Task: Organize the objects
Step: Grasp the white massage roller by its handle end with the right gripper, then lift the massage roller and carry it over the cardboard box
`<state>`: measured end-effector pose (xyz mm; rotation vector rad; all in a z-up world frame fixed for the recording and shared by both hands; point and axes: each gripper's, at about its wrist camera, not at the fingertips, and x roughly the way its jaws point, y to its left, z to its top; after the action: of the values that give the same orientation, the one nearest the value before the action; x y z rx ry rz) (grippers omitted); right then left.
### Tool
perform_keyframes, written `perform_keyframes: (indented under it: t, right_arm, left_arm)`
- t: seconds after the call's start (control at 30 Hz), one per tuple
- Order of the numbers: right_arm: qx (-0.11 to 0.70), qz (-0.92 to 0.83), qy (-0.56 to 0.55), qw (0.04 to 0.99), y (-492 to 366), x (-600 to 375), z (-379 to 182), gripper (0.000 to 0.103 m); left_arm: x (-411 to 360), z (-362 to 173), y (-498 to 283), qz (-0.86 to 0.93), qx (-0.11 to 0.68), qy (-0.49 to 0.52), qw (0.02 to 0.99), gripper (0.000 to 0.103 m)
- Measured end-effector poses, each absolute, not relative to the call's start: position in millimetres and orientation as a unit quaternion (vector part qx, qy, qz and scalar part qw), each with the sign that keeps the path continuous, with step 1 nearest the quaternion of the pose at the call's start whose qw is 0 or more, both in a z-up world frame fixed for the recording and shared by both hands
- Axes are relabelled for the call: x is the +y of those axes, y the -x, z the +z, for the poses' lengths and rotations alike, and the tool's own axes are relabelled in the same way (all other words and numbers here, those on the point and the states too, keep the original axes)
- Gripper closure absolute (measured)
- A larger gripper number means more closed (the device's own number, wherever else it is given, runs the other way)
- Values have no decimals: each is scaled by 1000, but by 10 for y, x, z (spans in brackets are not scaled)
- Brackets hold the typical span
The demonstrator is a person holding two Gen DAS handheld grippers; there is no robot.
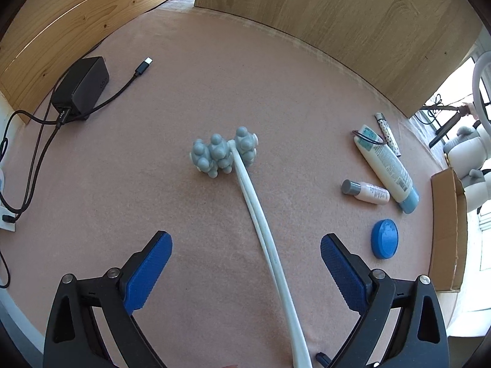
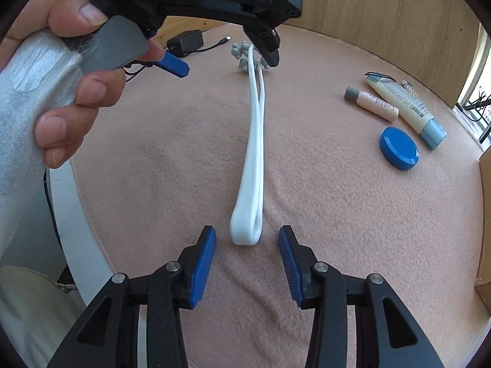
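The massage roller (image 1: 245, 165) looks light and stiff, its knobbly head awkward; best gripped on its white handle loop (image 2: 247, 230), lying free between the right gripper's (image 2: 247, 239) parted jaws. The left gripper (image 1: 245, 245) hangs wide open above the handle.

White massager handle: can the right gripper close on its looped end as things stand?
Probably yes. The right gripper is open, its blue fingers on either side of the white massager handle at the loop, not touching it. Nothing lies between them on the pink cloth.

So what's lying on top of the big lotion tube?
A thin black hair tie loops over the far end of the tube. The patterned pen lies behind it; whether they touch is unclear. What is under the tube is hidden.
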<state>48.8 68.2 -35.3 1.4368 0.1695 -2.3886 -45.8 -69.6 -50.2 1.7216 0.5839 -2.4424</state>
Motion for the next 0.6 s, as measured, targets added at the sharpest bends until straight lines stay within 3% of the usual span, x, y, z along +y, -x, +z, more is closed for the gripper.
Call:
perform_keyframes:
  t: [0.2, 0.23, 0.33, 0.4, 0.6]
  right_arm:
    - [58, -852, -496, 158, -519, 721, -376, 65]
    - [58, -854, -493, 156, -524, 722, -377, 66]
    - [66, -858, -487, 146, -531, 741, -366, 76]
    - [64, -861, -484, 141, -569, 760, -378, 86]
    - [67, -866, -475, 140, -566, 750, -384, 90]
  left_arm:
    - [-622, -600, 603, -796, 188, -572, 62, 60]
    - [-612, -592, 603, -797, 187, -572, 61, 72]
    - [-577, -556, 593, -801, 184, -567, 57, 89]
    - [-532, -545, 592, -804, 177, -564, 56, 90]
    - [-482, -481, 642, -811, 170, -558, 53, 92]
